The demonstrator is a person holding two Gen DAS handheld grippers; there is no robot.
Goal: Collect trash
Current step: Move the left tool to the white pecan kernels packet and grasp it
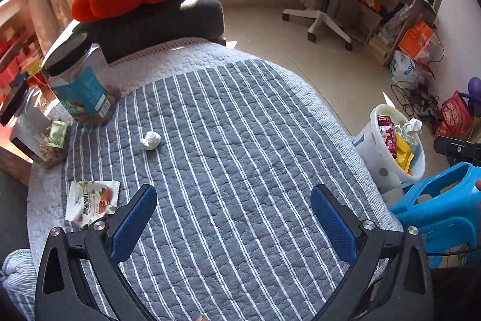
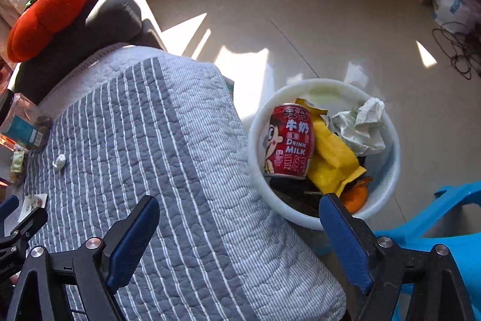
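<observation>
Trash is partly collected: the white bin (image 2: 387,122) on the floor beside the bed already holds a red milk-drink can (image 2: 288,140), a yellow wrapper (image 2: 330,158), crumpled paper (image 2: 360,125) and sth orange at the bottom, maybe peel. Left on the striped quilt (image 1: 240,155): a small white paper wad (image 1: 151,140) at abt 10 o'clock in the left wrist view, and a printed snack packet (image 1: 90,202) at abt 9 o'clock, just beside the left gripper (image 1: 233,218)'s left finger. A small green packet (image 1: 58,134) lies near the quilt's far-left edge, next to a black-lidded snack jar (image 1: 78,80); can't tell if that packet counts as trash. Left gripper is spread wide w/ nothing between its pads, hanging over bare quilt. Right gripper (image 2: 240,233) is also released and empty, straddling the quilt's edge, w/ the bin at abt 2 o'clock from it. By my read, well over half done; 2 pieces for sure, maybe 3, remain. The packet looks like the nearest pick for the left gripper, then the wad further up the quilt. Bin sits well apart from both, off the bed's right side.
</observation>
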